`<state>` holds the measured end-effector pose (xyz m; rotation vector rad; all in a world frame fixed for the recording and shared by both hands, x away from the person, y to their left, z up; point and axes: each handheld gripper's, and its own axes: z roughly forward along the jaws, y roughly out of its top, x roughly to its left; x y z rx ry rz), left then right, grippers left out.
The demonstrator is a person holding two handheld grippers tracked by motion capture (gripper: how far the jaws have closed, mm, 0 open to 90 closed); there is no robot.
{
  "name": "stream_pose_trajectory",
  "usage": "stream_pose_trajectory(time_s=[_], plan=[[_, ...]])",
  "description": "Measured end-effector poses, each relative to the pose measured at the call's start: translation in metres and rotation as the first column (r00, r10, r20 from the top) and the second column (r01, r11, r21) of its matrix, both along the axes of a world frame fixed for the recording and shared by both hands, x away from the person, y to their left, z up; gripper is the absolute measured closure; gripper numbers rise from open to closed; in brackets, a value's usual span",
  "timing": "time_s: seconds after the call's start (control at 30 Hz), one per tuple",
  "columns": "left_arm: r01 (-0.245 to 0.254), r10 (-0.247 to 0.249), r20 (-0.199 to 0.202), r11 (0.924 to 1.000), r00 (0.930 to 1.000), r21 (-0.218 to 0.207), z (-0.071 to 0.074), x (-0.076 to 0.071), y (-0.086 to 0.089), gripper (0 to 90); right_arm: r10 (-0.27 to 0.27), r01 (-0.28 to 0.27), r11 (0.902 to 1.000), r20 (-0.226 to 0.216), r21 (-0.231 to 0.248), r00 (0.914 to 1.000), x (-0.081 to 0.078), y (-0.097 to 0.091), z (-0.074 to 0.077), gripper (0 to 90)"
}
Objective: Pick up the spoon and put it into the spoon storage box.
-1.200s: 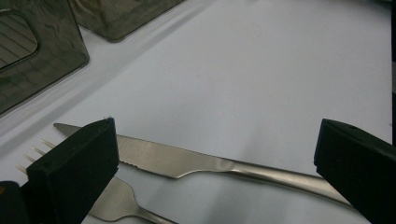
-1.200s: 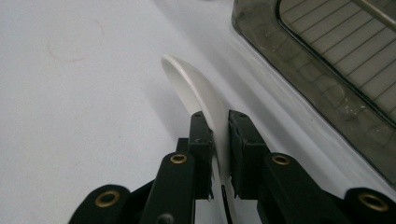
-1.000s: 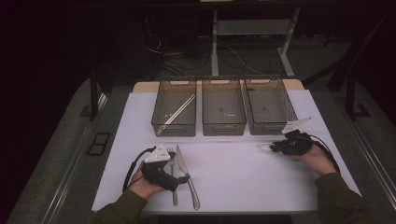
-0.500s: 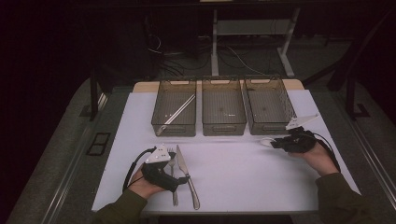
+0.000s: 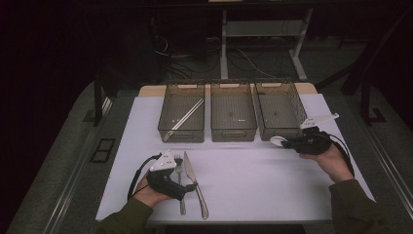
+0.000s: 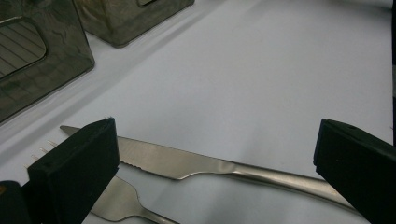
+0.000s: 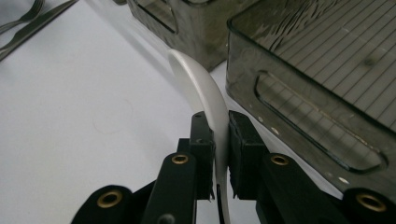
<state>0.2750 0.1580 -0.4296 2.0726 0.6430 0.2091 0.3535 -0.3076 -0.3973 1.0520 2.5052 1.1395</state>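
The handle of the white spoon (image 7: pixel 205 100) is hidden between the pads of the right gripper (image 7: pixel 219 135), and its lower end is cut off at the bottom edge of the right gripper view. The spoon is pinched on edge, jaws pressed together on it; the bowl projects ahead of the fingertips. It is plain, smooth and matt white — no marking can be read on it. In the high view it shows as a small pale oval (image 5: pixel 278 141) just beyond the right gripper (image 5: pixel 292 143), raised above the white table mat (image 5: pixel 272 190).

Just to the right of the pinched spoon stands the right-hand smoked plastic bin (image 7: pixel 327 93), with a slot handle in its near wall and a ribbed floor; its far end is cut off. No label is legible on any of the three bins.

The left gripper (image 6: pixel 215 163) is held with its jaws spread wide. Between them lies a steel table knife (image 6: pixel 187 163), untouched by the pads; its handle end is covered by the right-hand pad. Beside the knife a steel fork (image 6: pixel 116 200) is partly hidden behind the left-hand pad. A pale stick-like item (image 5: pixel 187 114) lies in the left-hand bin (image 5: pixel 181 131) — its kind cannot be made out.
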Motion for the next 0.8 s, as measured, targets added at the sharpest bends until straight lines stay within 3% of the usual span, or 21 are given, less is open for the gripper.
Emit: stream_pose_trajectory(time_s=[0.33, 0.8], plan=[[-0.001, 0.001, 0.002, 1.0, 1.0, 0.002, 0.0, 0.0, -0.001, 0.0, -0.017, 0.016, 0.9988, 0.015, 0.046, 0.9998, 0.005, 0.014, 0.016, 80.9], [-0.002, 0.002, 0.011, 0.9999, 0.9999, -0.01, 0.0, -0.002, -0.002, 0.0, -0.015, 0.012, 0.9984, 0.043, 0.056, 0.999, 0.025, 0.046, 0.033, 80.9]])
